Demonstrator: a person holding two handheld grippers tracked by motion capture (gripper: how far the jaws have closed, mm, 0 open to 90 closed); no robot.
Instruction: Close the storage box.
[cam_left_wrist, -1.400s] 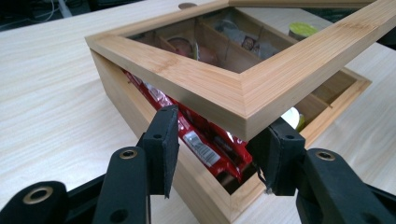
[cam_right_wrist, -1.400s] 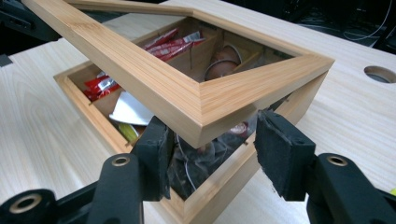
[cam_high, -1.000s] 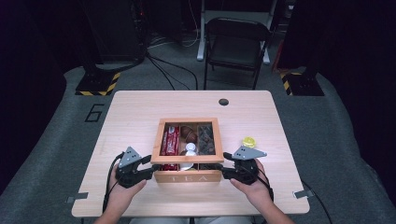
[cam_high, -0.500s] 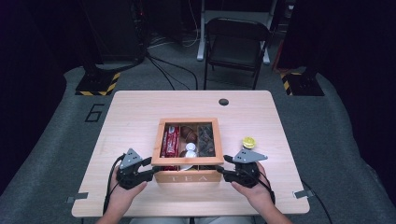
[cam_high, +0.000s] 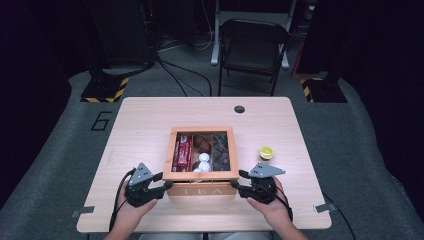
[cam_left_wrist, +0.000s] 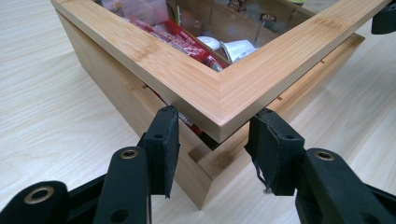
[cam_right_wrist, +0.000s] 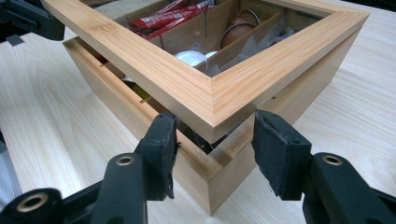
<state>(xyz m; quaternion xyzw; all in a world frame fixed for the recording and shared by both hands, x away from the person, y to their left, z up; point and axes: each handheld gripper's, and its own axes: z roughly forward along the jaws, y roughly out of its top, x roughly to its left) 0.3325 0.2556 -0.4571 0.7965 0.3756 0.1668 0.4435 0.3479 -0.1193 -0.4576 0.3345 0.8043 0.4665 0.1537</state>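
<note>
A wooden tea box (cam_high: 202, 189) stands at the table's front middle, its glass-paned lid (cam_high: 200, 175) lifted a crack at the front. My left gripper (cam_high: 162, 181) is shut on the lid's front-left corner (cam_left_wrist: 187, 74), a pad on each side, with a gap above the base (cam_left_wrist: 219, 163). My right gripper (cam_high: 239, 180) has just been closing on the front-right corner (cam_right_wrist: 187, 88), which sits between its pads above the base (cam_right_wrist: 224, 168). Inside lie red packets (cam_high: 182, 152), white pods (cam_high: 203, 159) and brown capsules (cam_high: 202, 144).
A small yellow-green round thing (cam_high: 266, 152) lies on the table right of the box. A cable hole (cam_high: 239, 109) is near the far edge. A folding chair (cam_high: 252, 50) stands beyond the table. Bare tabletop (cam_high: 140, 130) stretches left and behind.
My right gripper has edged slightly toward the box's front-right corner. The left gripper and the box look unchanged.
</note>
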